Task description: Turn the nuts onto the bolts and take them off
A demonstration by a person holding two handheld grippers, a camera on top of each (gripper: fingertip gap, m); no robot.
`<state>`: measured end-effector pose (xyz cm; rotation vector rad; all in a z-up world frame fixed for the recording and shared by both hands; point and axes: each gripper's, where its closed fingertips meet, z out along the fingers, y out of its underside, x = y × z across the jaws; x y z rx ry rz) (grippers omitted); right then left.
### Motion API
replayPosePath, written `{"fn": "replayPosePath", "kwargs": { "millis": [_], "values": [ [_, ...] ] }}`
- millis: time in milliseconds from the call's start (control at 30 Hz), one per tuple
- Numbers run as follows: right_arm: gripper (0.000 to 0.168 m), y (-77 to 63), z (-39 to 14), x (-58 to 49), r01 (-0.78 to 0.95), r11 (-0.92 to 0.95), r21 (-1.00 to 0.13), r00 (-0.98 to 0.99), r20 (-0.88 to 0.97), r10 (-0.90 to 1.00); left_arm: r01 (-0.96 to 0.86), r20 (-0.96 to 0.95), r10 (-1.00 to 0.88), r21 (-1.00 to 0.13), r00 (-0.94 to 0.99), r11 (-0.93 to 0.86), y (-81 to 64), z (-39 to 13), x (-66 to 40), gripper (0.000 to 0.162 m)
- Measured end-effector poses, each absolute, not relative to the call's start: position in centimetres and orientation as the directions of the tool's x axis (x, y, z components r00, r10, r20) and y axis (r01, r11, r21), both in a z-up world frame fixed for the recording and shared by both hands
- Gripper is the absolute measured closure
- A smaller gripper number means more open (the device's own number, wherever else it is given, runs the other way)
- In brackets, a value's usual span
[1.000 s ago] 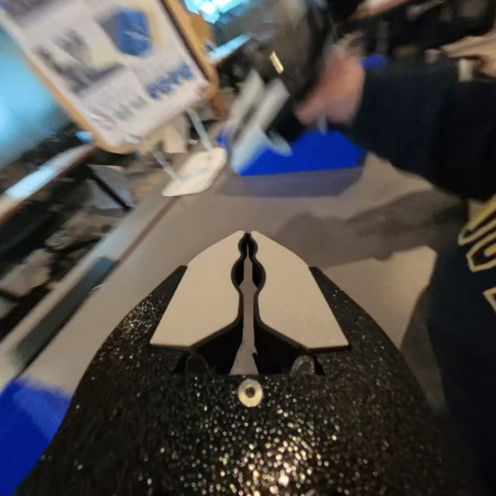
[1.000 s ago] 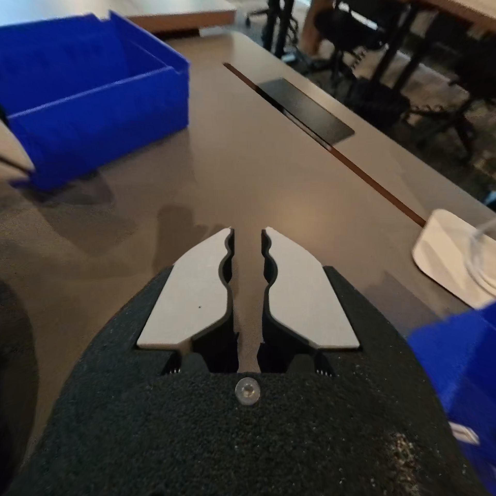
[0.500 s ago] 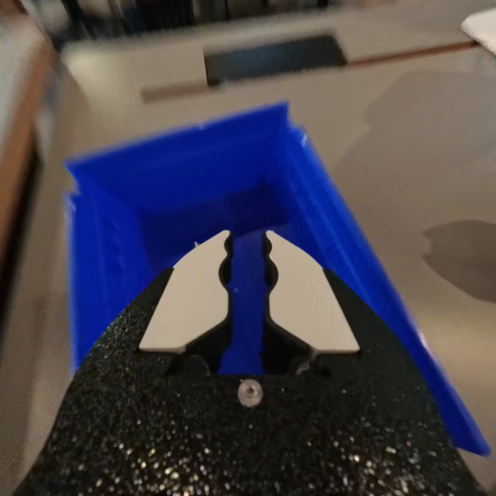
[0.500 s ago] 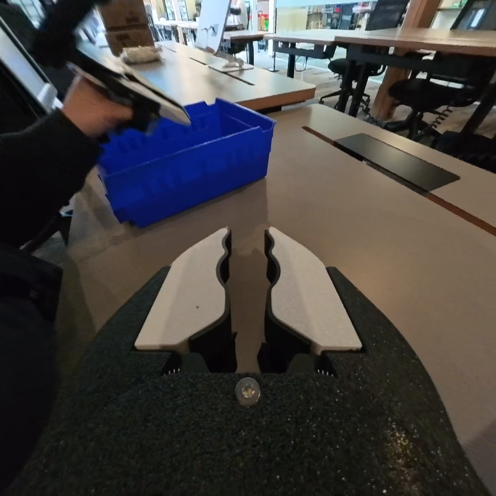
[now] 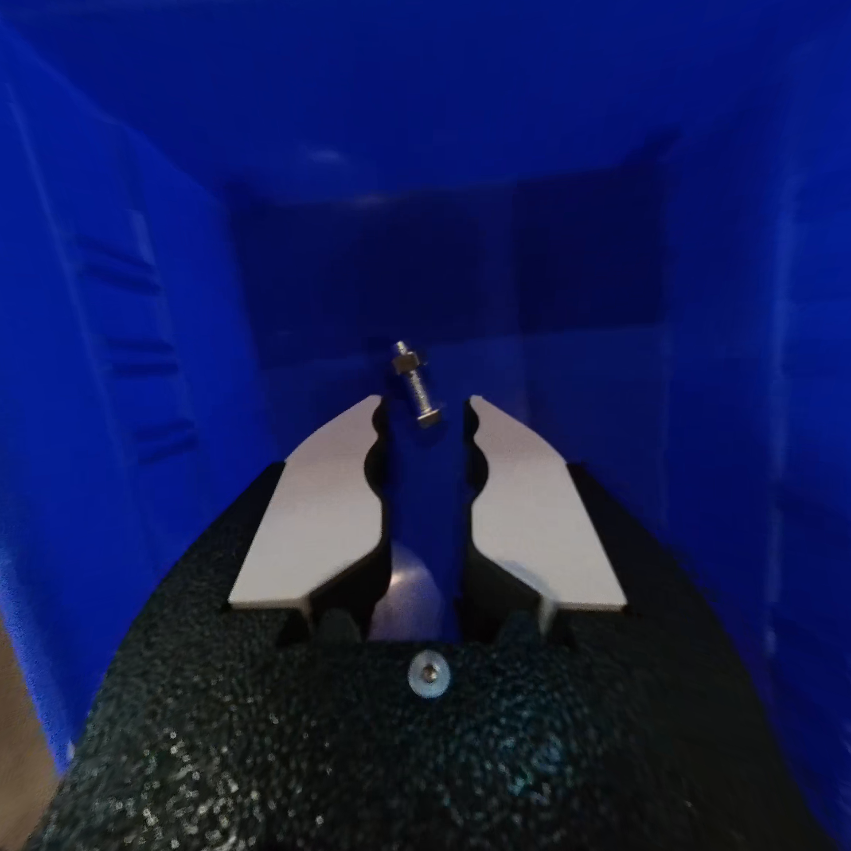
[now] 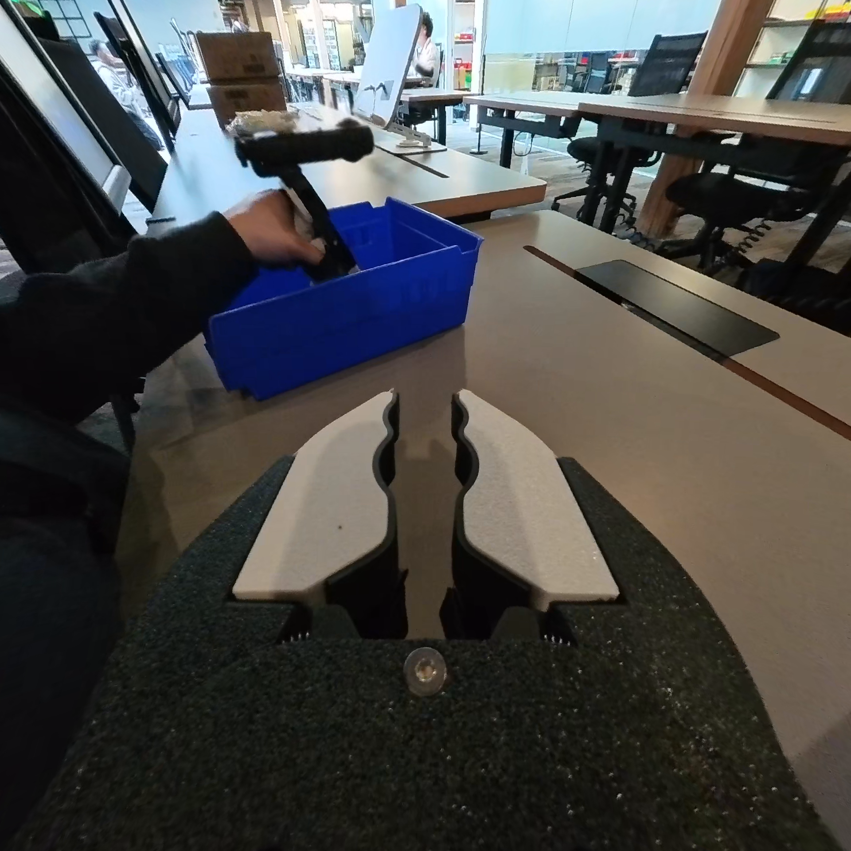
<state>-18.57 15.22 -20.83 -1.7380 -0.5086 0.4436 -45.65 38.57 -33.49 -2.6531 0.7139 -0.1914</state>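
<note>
A small silver bolt [image 5: 416, 389] with a nut [image 5: 404, 364] threaded near its far end lies on the floor of a blue bin [image 5: 460, 115]. My left gripper [image 5: 423, 405] is open and empty inside the bin, its tips on either side of the bolt's head. In the right wrist view the same blue bin [image 6: 359, 308] stands on the table, with the left gripper's body [image 6: 317, 221] dipped into it, held by a hand [image 6: 269, 230]. My right gripper [image 6: 424, 400] is open and empty above the table, nearer than the bin.
The grey-brown table [image 6: 598, 437] has a black cable hatch [image 6: 677, 308] at the right. The bin's ribbed walls [image 5: 133, 350] close in on both sides of the left gripper. More desks, office chairs [image 6: 718, 184] and cardboard boxes [image 6: 239, 78] stand beyond. The tips of one gripper are about 40 cm away from the tips of the other.
My left gripper swung from facing the room to over the bin, then went down into it and opened wider around the bolt. My right gripper tilted up, still open.
</note>
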Motion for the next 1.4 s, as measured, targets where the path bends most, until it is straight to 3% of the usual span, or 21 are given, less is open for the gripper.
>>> {"fn": "replayPosePath", "kwargs": {
  "millis": [300, 567, 700, 867, 1067, 1200, 1400],
  "values": [
    [0.147, 15.0, -20.8, -18.7, 0.111, -0.198, -0.974, 0.830, -0.019, 0.558, -0.469, 0.016, -0.506, -0.348, 0.863, -0.812, 38.8, -34.9, -45.5, 0.133],
    [0.147, 15.0, -20.9, -18.6, 0.104, -0.203, -0.974, 0.828, -0.028, 0.560, -0.532, -0.042, -0.554, -0.346, 0.831, -0.773, 39.0, -35.0, -45.2, 0.146],
    [0.147, 14.9, -20.9, -18.5, 0.093, -0.204, -0.974, 0.826, -0.039, 0.562, -0.565, -0.075, -0.596, -0.433, 0.799, -0.702, 39.1, -33.5, -44.2, 0.147],
    [0.146, 15.1, -20.8, -18.5, 0.084, -0.207, -0.975, 0.827, -0.048, 0.560, -0.543, -0.091, -0.660, -0.656, 0.746, -0.524, 38.2, -27.1, -41.8, 0.153],
    [0.145, 15.4, -21.0, -18.4, 0.082, -0.216, -0.973, 0.831, -0.053, 0.554, -0.537, -0.191, -0.807, -0.825, 0.559, -0.177, 32.5, -19.5, -35.5, 0.153],
    [0.144, 15.5, -20.7, -18.0, 0.063, -0.204, -0.977, 0.838, -0.059, 0.542, -0.514, -0.246, -0.905, -0.857, 0.348, 0.035, 26.9, -18.1, -30.2, 0.153],
    [0.140, 15.0, -20.1, -17.9, -0.035, -0.185, -0.982, 0.780, -0.142, 0.610, -0.488, -0.335, -0.942, -0.828, 0.034, 0.277, 20.0, -20.4, -24.4, 0.153]
  ]
}}
